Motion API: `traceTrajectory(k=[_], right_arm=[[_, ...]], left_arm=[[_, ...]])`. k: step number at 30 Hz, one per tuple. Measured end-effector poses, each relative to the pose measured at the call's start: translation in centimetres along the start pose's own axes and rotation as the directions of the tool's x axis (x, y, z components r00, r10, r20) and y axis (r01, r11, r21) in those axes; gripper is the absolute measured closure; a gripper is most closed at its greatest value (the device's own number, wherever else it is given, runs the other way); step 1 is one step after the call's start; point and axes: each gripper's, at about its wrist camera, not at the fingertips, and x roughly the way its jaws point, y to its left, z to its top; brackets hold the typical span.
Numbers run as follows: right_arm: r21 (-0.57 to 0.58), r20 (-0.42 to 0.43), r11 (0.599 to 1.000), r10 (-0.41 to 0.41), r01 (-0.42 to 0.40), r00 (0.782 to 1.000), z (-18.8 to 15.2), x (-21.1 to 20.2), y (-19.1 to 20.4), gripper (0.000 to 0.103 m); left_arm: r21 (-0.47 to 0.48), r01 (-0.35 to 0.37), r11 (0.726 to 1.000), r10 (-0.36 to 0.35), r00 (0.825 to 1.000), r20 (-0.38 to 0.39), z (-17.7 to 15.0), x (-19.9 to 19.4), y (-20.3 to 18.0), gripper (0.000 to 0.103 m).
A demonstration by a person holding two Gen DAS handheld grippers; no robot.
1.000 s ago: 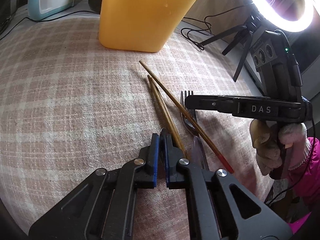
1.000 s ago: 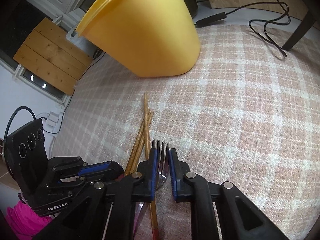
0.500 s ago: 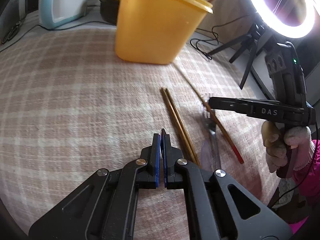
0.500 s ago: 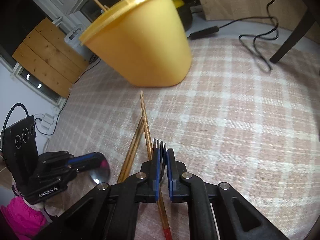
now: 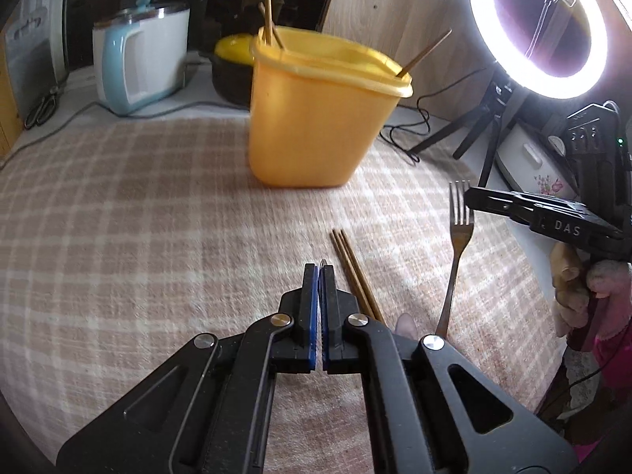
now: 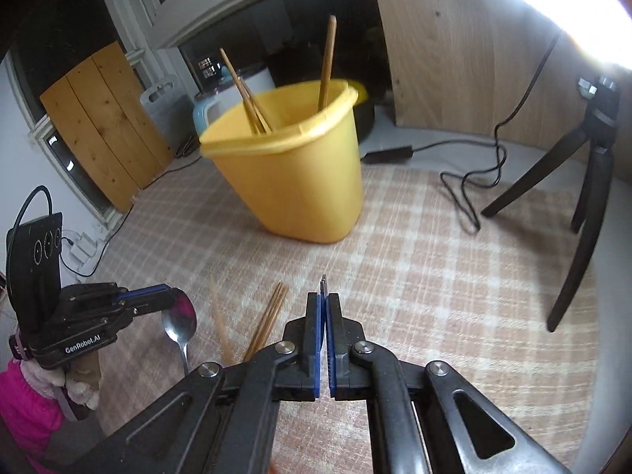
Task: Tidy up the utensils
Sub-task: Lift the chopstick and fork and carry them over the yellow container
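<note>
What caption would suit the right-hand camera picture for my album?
Right tongs gripping a fork, left tongs holding a spoon, both before a yellow tub of chopsticks.

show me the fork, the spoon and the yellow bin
fork [image 5: 461, 221], left wrist view, base of the tines
spoon [image 6: 180, 318], right wrist view, on the bowl
yellow bin [image 5: 316, 130], left wrist view, front wall

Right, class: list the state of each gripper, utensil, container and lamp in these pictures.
Left hand-held gripper, shut on the steel spoon.
Right hand-held gripper, shut on the steel fork.
Yellow plastic tub, upright, chopsticks standing inside.
Wooden chopstick pair, lying flat on the checked cloth.
Ring light, switched on.
</note>
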Motion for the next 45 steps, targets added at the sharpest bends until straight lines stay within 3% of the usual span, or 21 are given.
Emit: traceTrajectory(k=[12, 25, 32, 45], right_arm=[[-0.050, 0.135, 0.997, -0.053, 0.060, 0.989, 1.0, -5.1, 2.0, 0.103], [-0.083, 0.286, 0.992, -0.065, 0.092, 0.956, 3.2, -9.8, 4.4, 0.103], [-0.106, 0.374, 0.988, -0.063, 0.110, 0.925, 6.4, -11.5, 6.0, 0.103], [-0.118, 0.498, 0.972, -0.119, 0.203, 0.859, 12.1, -11.7, 7.7, 0.103]], left_arm=[[0.022, -0.031, 0.999, 0.029, 0.995, 0.099, 2.4, -2.8, -0.8, 0.103], [0.067, -0.036, 0.997, 0.020, 0.976, 0.219, 6.1, -6.8, -1.5, 0.103], [0.068, -0.041, 0.997, 0.018, 0.951, 0.308, 10.3, -8.8, -0.8, 0.103], [0.010, -0.082, 0.997, 0.068, 0.887, 0.457, 18.6, -10.3, 1.5, 0.103]])
